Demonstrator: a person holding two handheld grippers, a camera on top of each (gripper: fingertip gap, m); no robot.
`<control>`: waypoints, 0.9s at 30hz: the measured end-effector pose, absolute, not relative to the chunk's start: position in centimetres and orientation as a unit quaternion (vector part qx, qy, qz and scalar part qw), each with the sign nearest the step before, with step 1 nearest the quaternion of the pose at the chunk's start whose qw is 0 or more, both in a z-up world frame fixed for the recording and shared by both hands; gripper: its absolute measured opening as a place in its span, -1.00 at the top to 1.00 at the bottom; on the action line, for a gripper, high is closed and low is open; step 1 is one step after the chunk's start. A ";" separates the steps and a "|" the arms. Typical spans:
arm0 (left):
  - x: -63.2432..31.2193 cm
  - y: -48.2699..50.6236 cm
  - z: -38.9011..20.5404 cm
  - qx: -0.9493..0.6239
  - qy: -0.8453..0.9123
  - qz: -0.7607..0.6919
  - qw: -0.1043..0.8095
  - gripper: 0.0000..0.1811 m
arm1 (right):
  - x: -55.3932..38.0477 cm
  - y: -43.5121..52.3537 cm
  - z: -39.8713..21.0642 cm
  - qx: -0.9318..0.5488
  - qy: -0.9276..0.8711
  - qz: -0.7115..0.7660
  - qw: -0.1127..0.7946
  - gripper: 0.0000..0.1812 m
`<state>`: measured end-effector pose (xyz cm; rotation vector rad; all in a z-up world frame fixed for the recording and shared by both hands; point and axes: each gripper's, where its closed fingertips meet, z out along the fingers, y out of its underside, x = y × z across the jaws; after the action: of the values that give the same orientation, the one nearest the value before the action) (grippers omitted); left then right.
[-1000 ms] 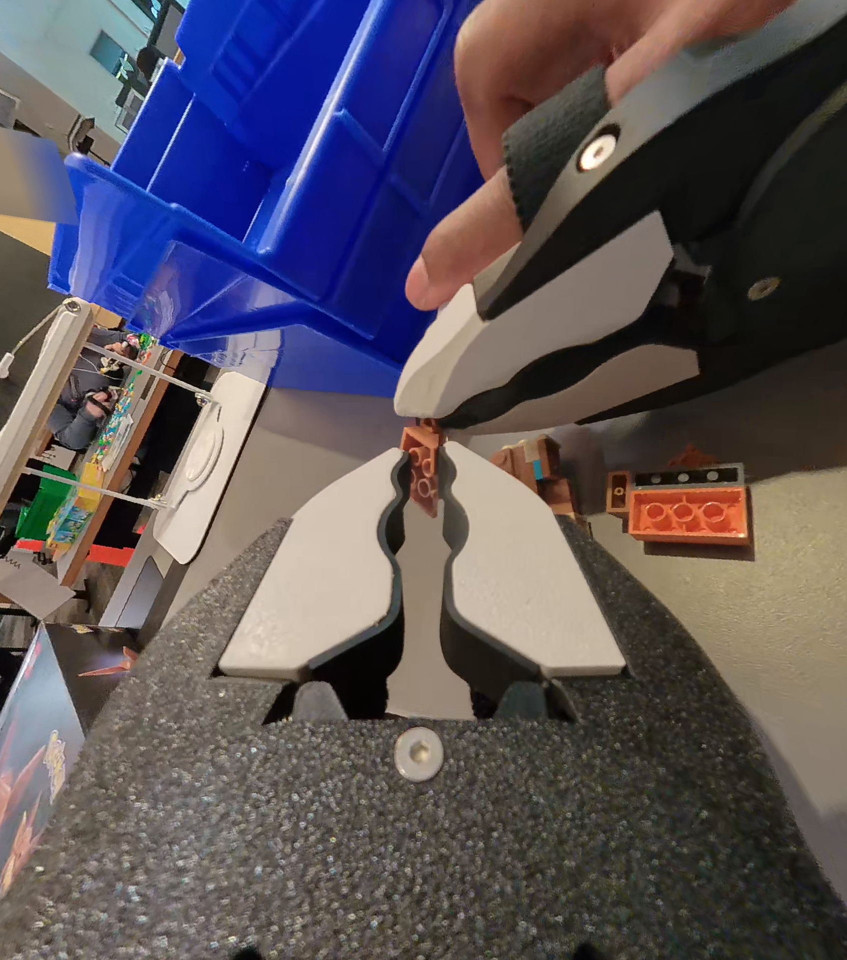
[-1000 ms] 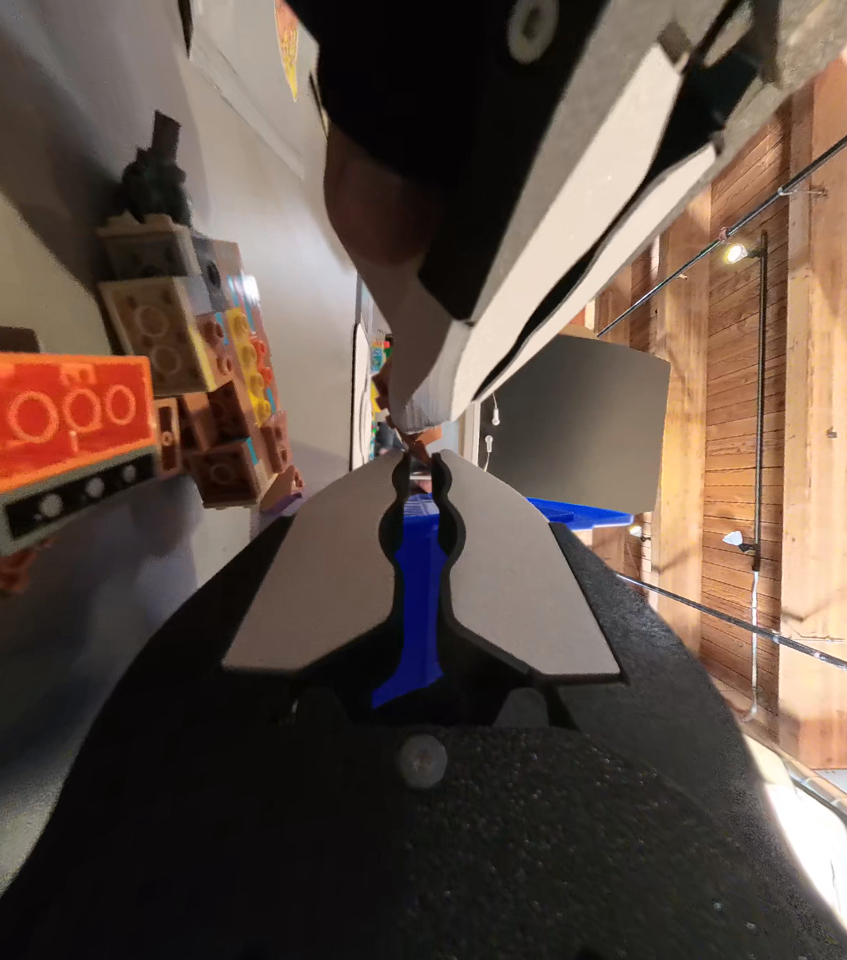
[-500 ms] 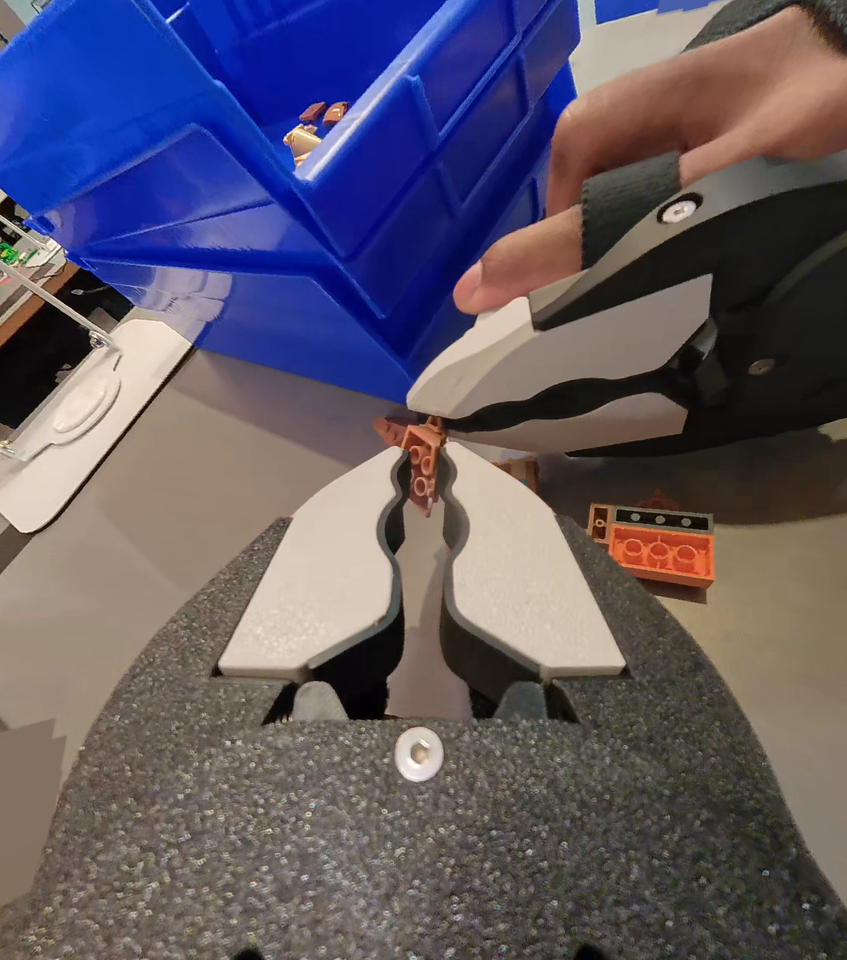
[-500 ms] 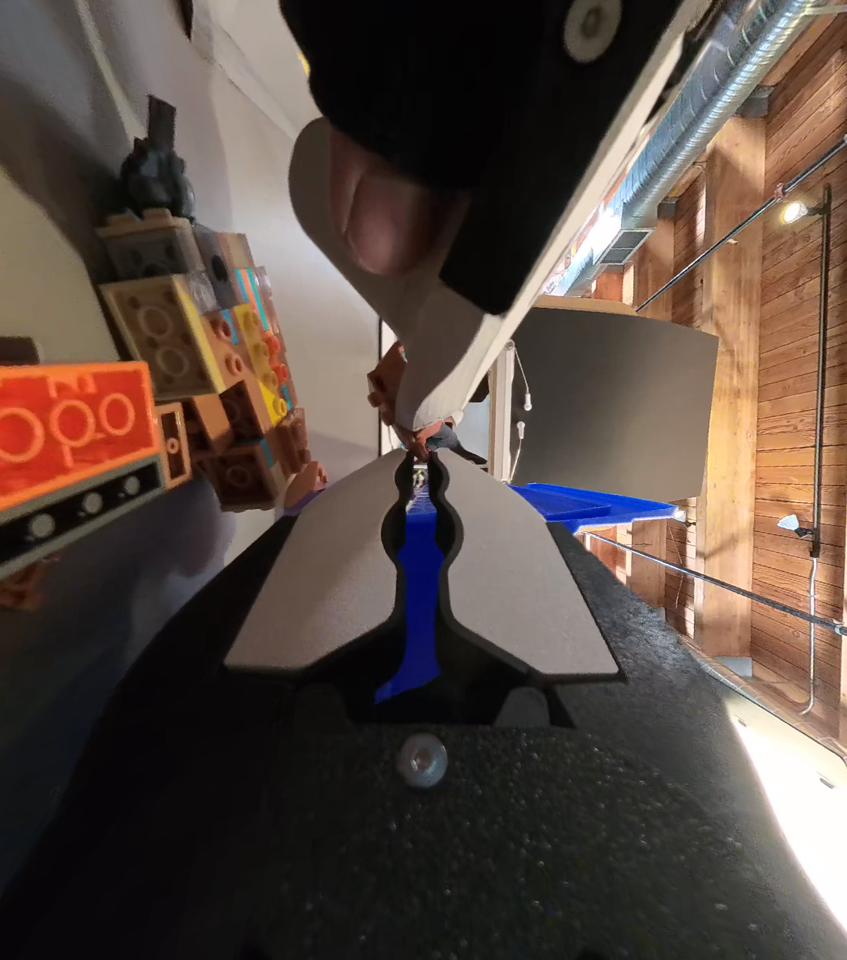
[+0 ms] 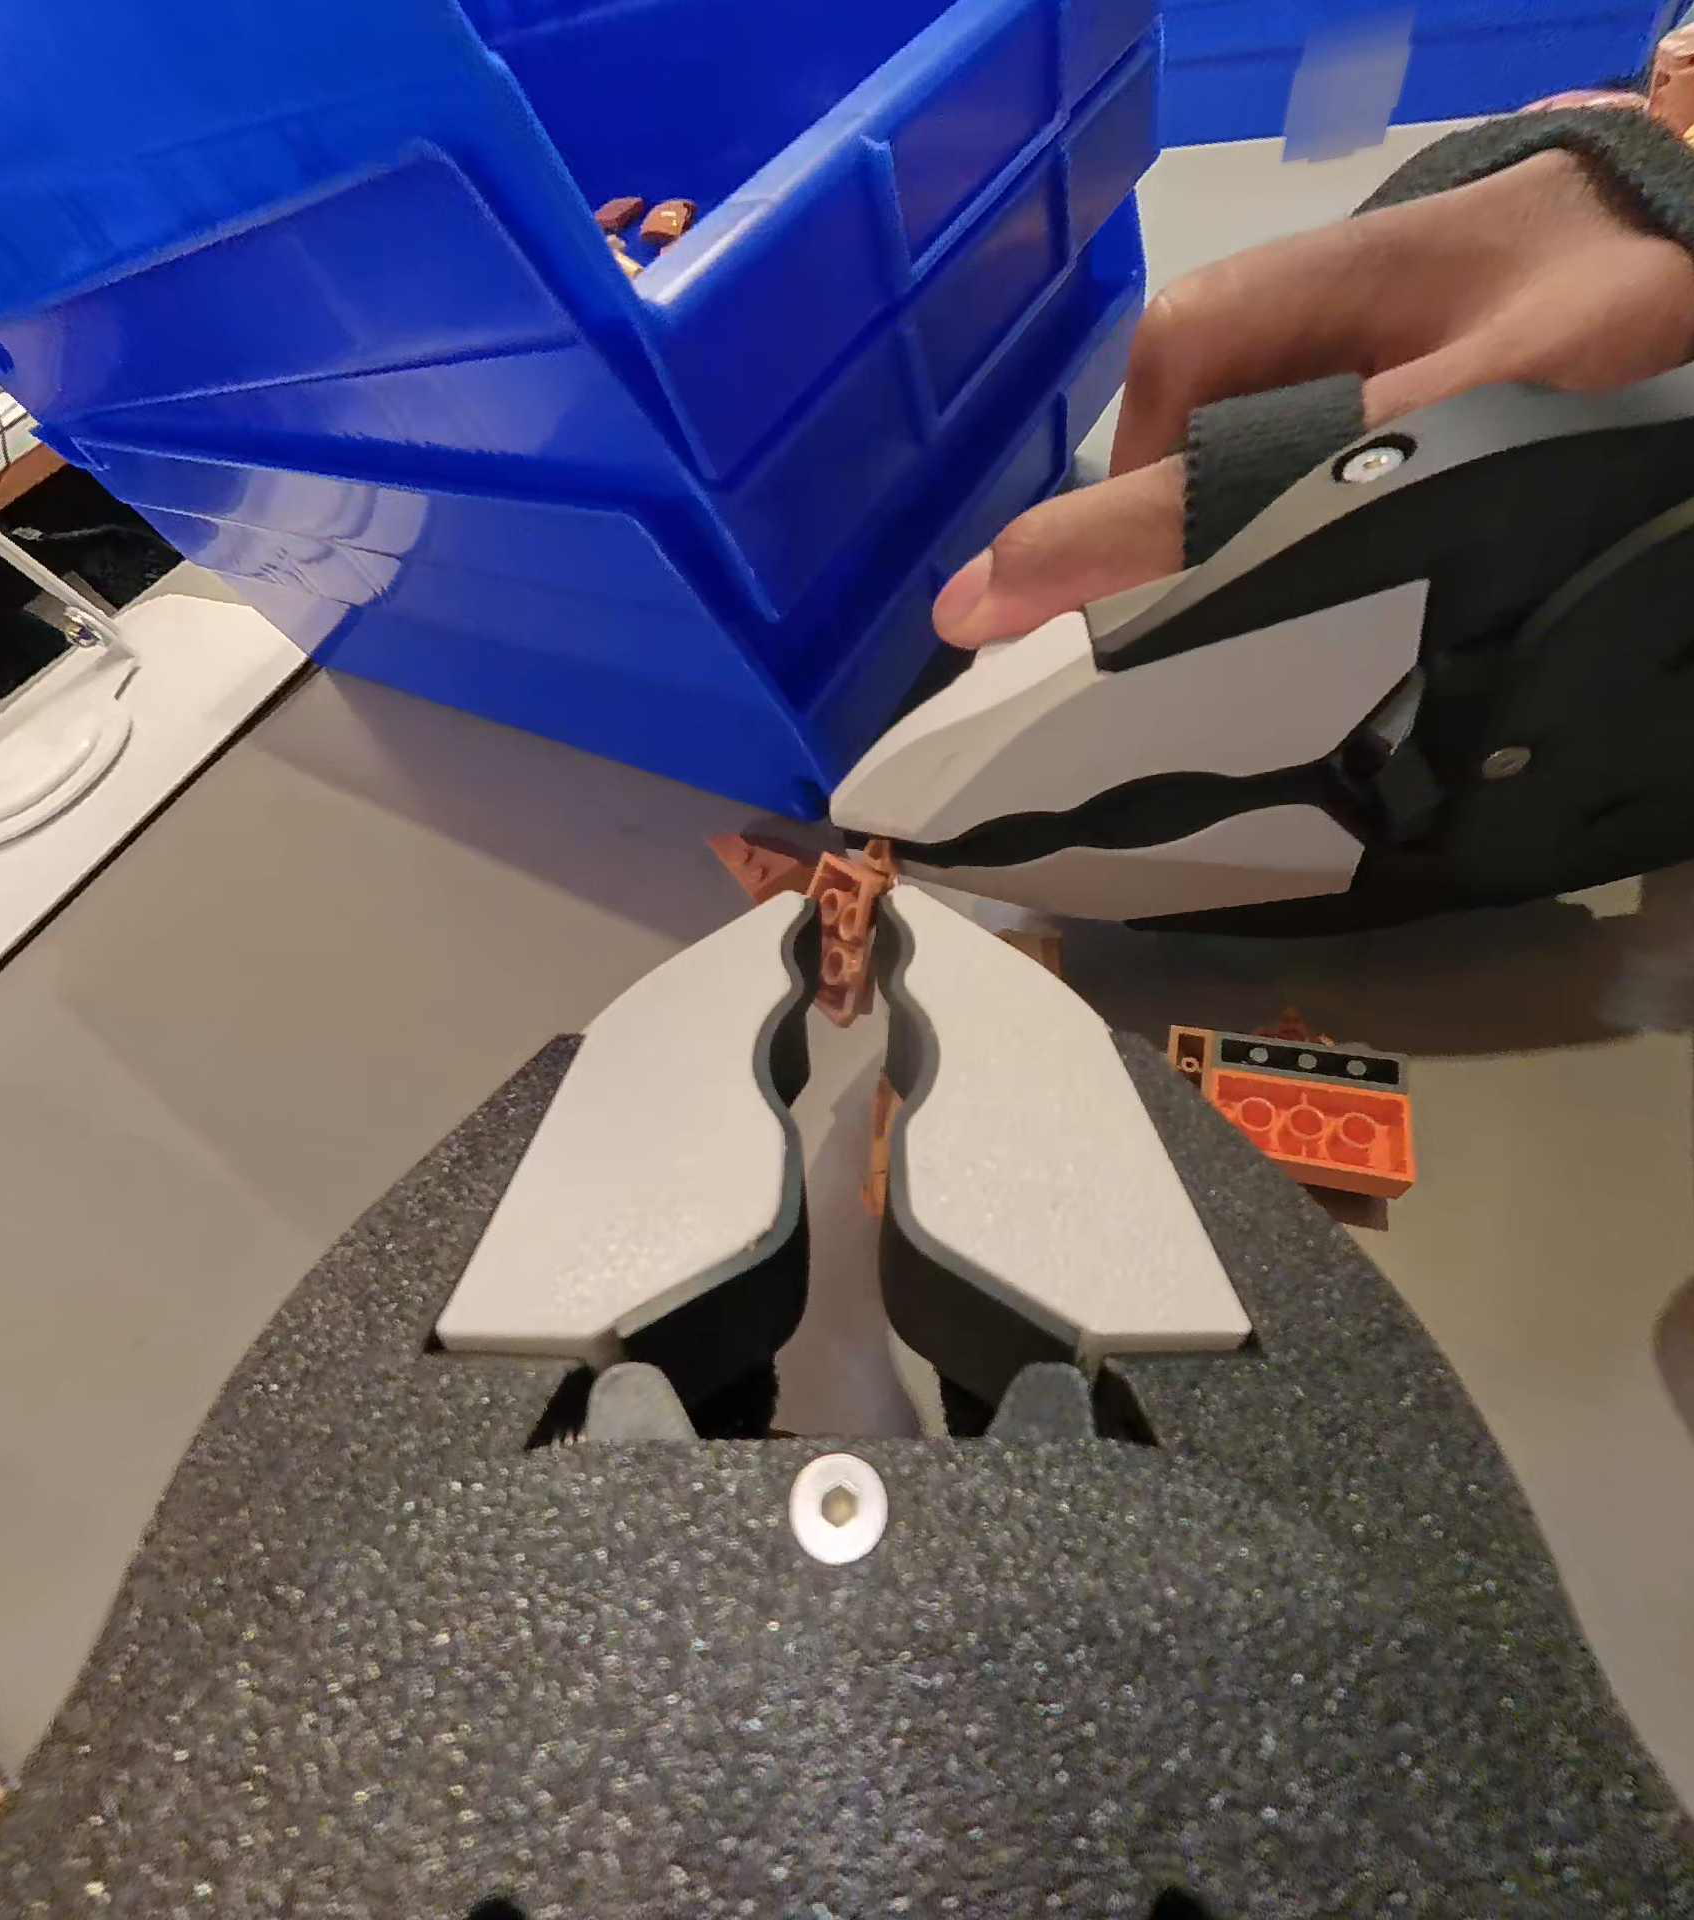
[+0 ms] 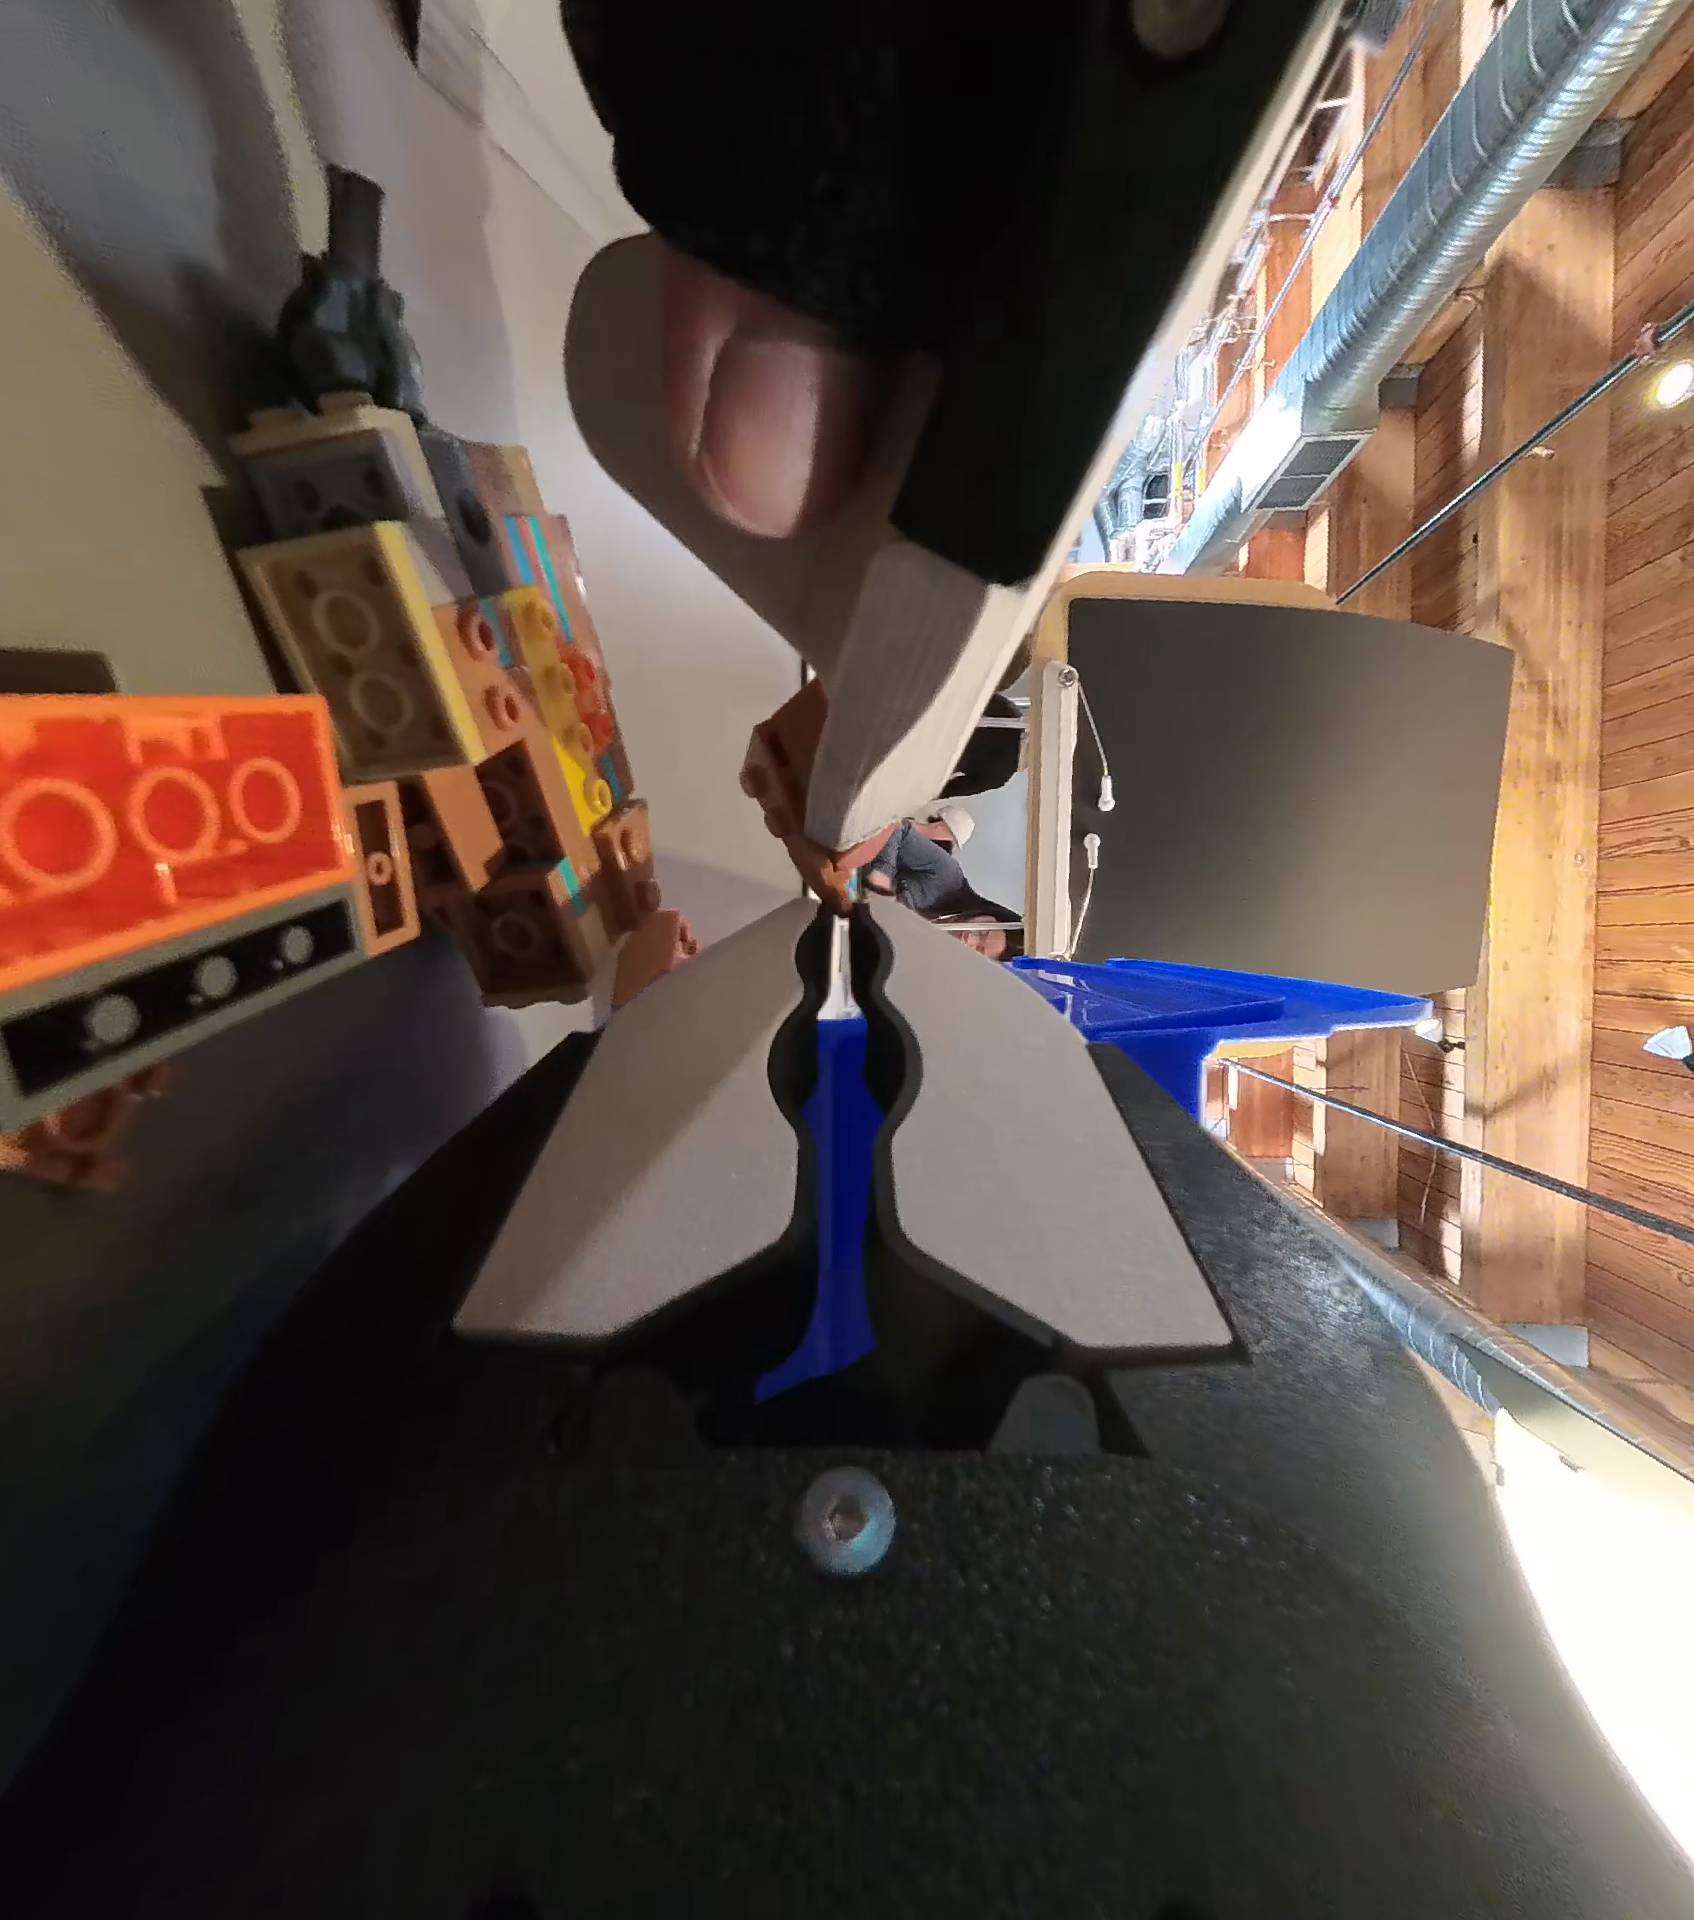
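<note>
Left tongs (image 5: 848,914): narrow, pinching a small brown brick (image 5: 843,940) above the grey worktop (image 5: 303,987)
Right tongs (image 6: 838,914): nearly shut, tips on a small brown piece (image 6: 835,883) that meets the left tongs' brick
Blue bin (image 5: 510,416): stacked just behind the tongs, a few brown pieces (image 5: 645,218) inside
Worktop: orange brick (image 5: 1310,1127) on a grey plate, near a cluster of joined bricks (image 6: 469,748)

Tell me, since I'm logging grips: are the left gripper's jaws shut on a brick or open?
Shut on a brick. The left gripper pinches a small brown brick upright between its jaws, with the right gripper meeting it at the top.
</note>
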<state>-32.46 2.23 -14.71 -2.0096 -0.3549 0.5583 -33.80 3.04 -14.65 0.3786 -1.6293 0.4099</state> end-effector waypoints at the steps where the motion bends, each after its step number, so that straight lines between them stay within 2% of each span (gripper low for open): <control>1: -32.5 2.2 -14.8 -0.828 -0.147 0.228 0.491 0.89 | -33.8 3.0 -14.8 0.167 -0.719 0.179 0.650 0.96; 10: -32.7 1.8 -15.3 -0.843 -0.124 0.236 0.468 0.90 | -33.8 3.3 -15.1 0.158 -0.731 0.189 0.636 0.99; 14: -32.5 2.0 -15.4 -0.850 -0.106 0.258 0.448 0.90 | -34.1 3.6 -15.4 0.158 -0.738 0.169 0.634 0.83; 17: -32.2 2.4 -15.4 -0.853 -0.094 0.269 0.437 0.90 | -34.0 3.4 -15.8 0.165 -0.742 0.161 0.630 0.80; 22: -31.8 2.7 -15.2 -0.854 -0.086 0.278 0.432 0.90 | -33.9 3.0 -15.9 0.174 -0.737 0.152 0.635 0.80; 24: -31.8 2.7 -15.1 -0.851 -0.097 0.269 0.441 0.90 | -34.0 3.0 -15.5 0.168 -0.734 0.157 0.639 0.89; 27: -32.0 2.6 -14.8 -0.842 -0.123 0.265 0.453 0.90 | -34.2 3.0 -15.3 0.152 -0.737 0.160 0.639 0.91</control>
<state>-32.00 2.63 -14.78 -2.0806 -0.3026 0.6557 -34.20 2.96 -15.27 0.3460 -1.6808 0.3657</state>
